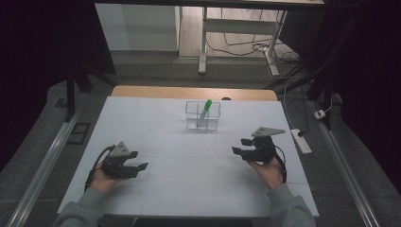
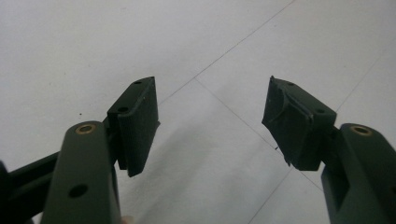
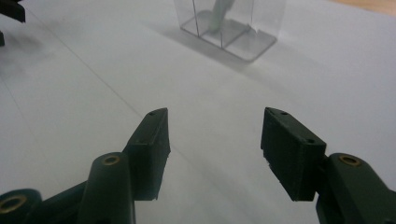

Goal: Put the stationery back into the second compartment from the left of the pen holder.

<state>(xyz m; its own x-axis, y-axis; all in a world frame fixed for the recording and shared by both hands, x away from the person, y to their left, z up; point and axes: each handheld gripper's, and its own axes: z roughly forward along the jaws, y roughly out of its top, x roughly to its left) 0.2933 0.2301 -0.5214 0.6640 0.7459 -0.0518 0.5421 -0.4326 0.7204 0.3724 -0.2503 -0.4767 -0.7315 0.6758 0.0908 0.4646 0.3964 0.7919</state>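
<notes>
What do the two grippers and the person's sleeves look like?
Both the left gripper and the right gripper are black, each with two flat, blocky jaws, brass-coloured rivets, a grey three-cornered plate on top and a black trailing cable. The person wears grey sleeves.

A clear plastic divided holder (image 1: 203, 116) stands upright toward the table's far middle. A green-capped marker (image 1: 205, 110) leans inside one of its compartments, cap up, tilted right in the high view.

High view dim, dark at both side edges; tabletop (image 1: 189, 161) pale, evenly lit, no glare; soft shadow beneath left hand-held gripper (image 2: 210, 121); clear box (image 3: 229, 23) beyond right hand-held gripper (image 3: 215, 149) slightly blurred.
</notes>
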